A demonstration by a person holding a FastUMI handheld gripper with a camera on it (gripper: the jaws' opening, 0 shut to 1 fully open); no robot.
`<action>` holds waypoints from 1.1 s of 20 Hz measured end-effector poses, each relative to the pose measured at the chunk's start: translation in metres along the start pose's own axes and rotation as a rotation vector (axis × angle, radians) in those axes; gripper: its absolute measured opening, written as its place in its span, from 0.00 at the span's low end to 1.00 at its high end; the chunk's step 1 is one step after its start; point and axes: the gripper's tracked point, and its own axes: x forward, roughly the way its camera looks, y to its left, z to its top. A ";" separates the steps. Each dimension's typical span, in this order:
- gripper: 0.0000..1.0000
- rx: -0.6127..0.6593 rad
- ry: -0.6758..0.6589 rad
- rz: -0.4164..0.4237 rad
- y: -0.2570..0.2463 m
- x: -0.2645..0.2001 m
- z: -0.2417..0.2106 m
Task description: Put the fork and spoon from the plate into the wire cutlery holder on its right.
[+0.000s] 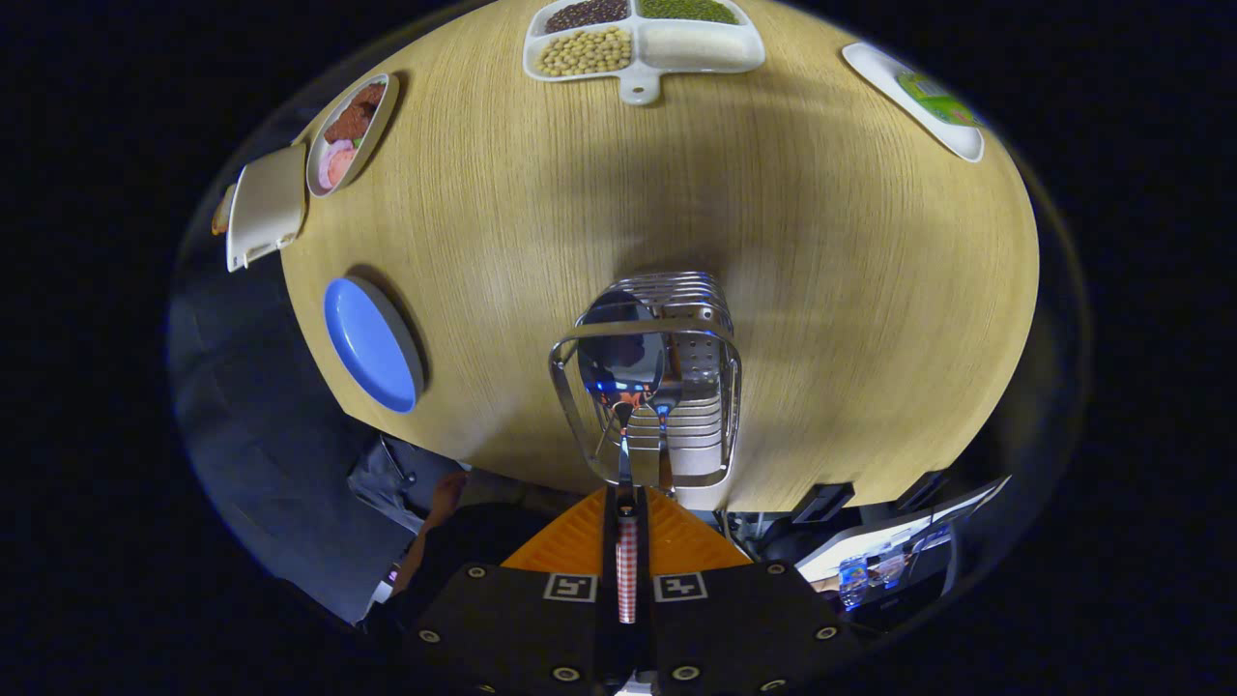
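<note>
Spoon [620, 362] clamped between jaws, over holder [676, 387]

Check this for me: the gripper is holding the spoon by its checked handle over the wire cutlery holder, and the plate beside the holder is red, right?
Not quite. The gripper view shows the plate is blue, not red. The rest stands: the gripper is shut on the spoon by its checked handle, over the wire cutlery holder.

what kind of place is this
Probably a staged dining setup: a wood-grain table with a blue round plate, a white divided tray of beans and a wire cutlery holder. The tool is shut on a spoon.
</note>
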 end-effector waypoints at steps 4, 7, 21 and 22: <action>0.07 -0.041 0.081 -0.035 -0.002 0.011 -0.017; 0.07 -0.036 0.091 -0.035 0.001 0.012 -0.012; 0.31 -0.013 -0.146 0.111 0.032 -0.047 0.018; 0.36 -0.018 -0.196 0.136 0.038 -0.054 0.019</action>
